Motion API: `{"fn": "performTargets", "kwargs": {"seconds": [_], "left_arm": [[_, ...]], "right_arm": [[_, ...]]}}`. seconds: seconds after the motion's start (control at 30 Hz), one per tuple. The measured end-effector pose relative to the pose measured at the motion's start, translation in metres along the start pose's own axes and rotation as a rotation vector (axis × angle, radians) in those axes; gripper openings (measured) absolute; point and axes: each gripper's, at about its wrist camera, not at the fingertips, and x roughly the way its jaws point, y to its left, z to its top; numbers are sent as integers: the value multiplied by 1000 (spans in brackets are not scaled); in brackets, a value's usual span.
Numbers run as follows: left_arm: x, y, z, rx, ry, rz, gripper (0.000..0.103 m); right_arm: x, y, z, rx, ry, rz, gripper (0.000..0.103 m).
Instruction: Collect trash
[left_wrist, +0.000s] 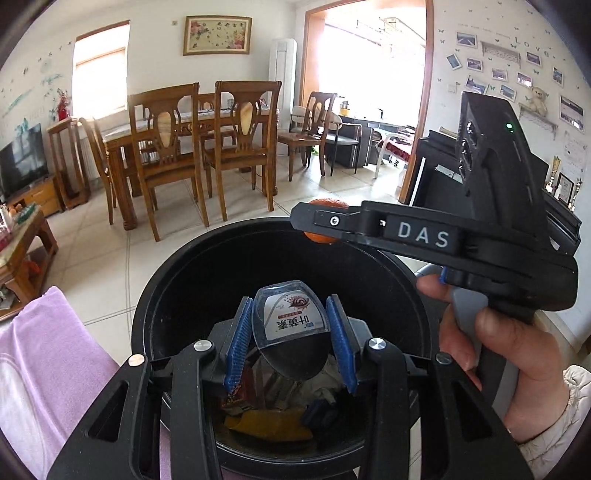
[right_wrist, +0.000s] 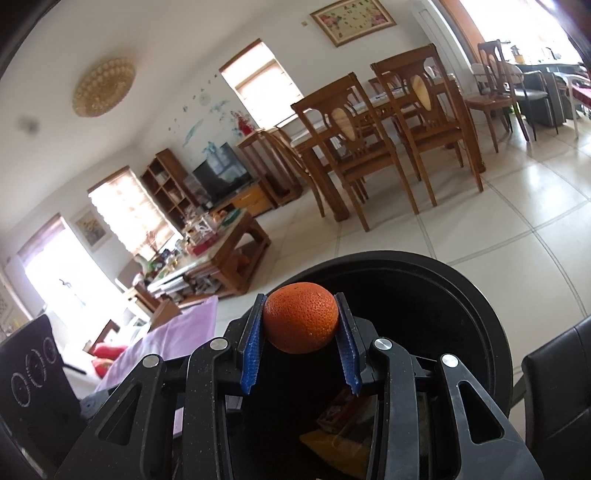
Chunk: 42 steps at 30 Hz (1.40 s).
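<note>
Right now both grippers hang over the open mouth of a round black trash bin (left_wrist: 177, 280) that stands on the pale tiled floor (left_wrist: 110, 258). The left gripper (left_wrist: 291, 332) has its jaws clenched on a small clear plastic bottle (left_wrist: 290, 317) with a white label and red print, the blue pads (left_wrist: 240, 332) pressing its two sides, and the bottle sits above the bin's inside. Below it, on the bin's bottom, lie a yellow wrapper (left_wrist: 269, 424), some crumpled white paper (left_wrist: 317, 387) and other scraps too dark to name. The right gripper (right_wrist: 300, 328) grasps an orange (right_wrist: 301, 321) between its blue pads, held over the bin near its far rim; from the left wrist view only slivers of the fruit show past the black finger. A person's hand (left_wrist: 491, 350) in a pale quilted sleeve (left_wrist: 557, 424) grips the right gripper's handle. A lilac cloth (left_wrist: 48, 369) lies just beside the bin. Wooden dining chairs (left_wrist: 166, 147) and a table (left_wrist: 122, 136) stand well apart behind.
</note>
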Motion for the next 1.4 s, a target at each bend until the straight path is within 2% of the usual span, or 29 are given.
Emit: {"fn": "performTargets", "kwargs": {"seconds": [0.13, 0.17, 0.2, 0.23, 0.33, 0.37, 0.47, 0.57, 0.7, 0.77, 0.87, 0.93, 1.4], "left_arm": [[0, -2, -1, 17, 0, 14, 41], [-1, -1, 0, 14, -3, 16, 42], [-1, -1, 0, 13, -2, 19, 42], [-1, 0, 0, 12, 2, 27, 45], [-3, 0, -1, 10, -11, 69, 87], [-5, 0, -2, 14, -19, 73, 90], [-5, -2, -1, 31, -12, 70, 95], [-2, -4, -2, 40, 3, 50, 96], [0, -8, -3, 76, 18, 64, 98], [-1, -9, -3, 82, 12, 60, 98], [-1, -12, -5, 85, 15, 66, 98], [-1, -13, -5, 83, 18, 66, 98], [2, -13, -1, 54, 60, 94, 98]], "right_arm": [[3, 5, 1, -3, -7, 3, 38], [2, 6, 2, -4, -9, 5, 43], [1, 6, 2, -2, -12, 11, 53], [-1, 8, 1, -3, -16, 15, 57], [-3, 14, 3, -23, -24, 10, 58], [-5, 15, 3, -29, -28, 9, 58], [-8, 18, 3, -37, -39, 7, 72], [-8, 15, 1, -26, -37, 8, 77], [-7, 12, -1, -17, -31, 11, 83], [-7, 10, -3, -8, -29, 6, 92], [-8, 8, -4, 4, -25, 2, 93], [-9, 6, -8, 10, -20, -1, 98], [-16, 12, -8, 10, -6, -91, 98]]}}
